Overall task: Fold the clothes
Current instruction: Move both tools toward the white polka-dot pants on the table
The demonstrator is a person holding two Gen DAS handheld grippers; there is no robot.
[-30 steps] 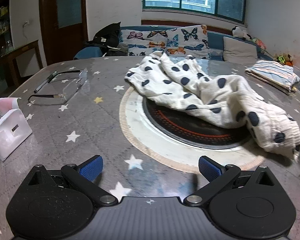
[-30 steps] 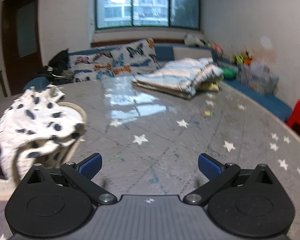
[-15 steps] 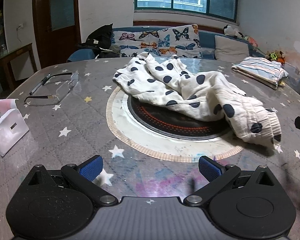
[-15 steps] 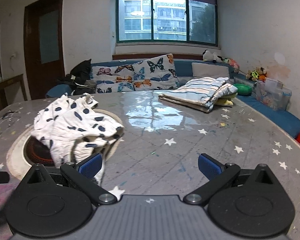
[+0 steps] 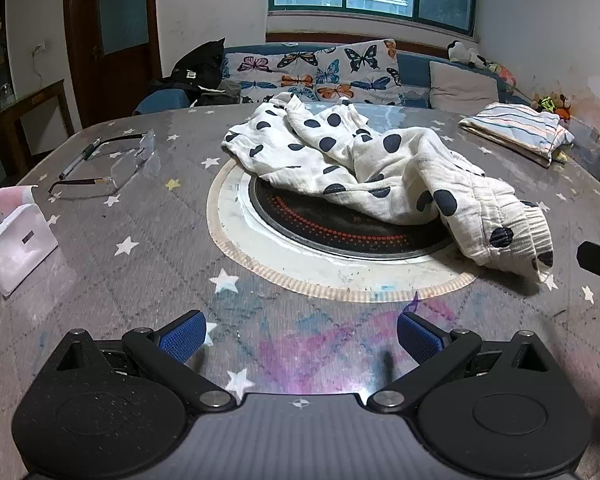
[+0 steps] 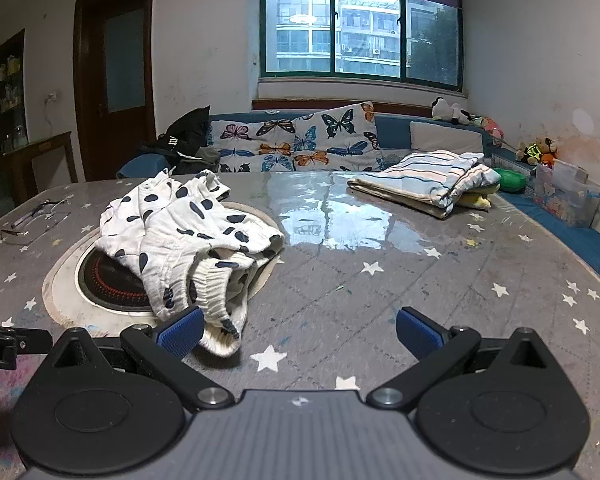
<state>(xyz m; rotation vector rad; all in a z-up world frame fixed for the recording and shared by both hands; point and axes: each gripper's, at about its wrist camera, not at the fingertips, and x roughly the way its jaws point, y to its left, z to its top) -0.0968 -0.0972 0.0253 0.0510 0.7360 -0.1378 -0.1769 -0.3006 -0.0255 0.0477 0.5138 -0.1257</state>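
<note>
Both tongs, left (image 5: 300,332) and right (image 6: 298,330), gape empty; crumpled white navy-dotted cotton garment (image 5: 380,172) at twelve o'clock; only right view shows its ribbed cuff (image 6: 214,292)

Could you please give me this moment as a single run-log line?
phase: approach | left gripper: open, empty | right gripper: open, empty | polka-dot garment: crumpled, unfolded, on table

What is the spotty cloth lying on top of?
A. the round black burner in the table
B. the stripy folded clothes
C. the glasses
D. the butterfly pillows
A: the spotty cloth is crumpled over the far side of the round black burner set in the table, apart from the glasses and the stripy clothes.
</note>
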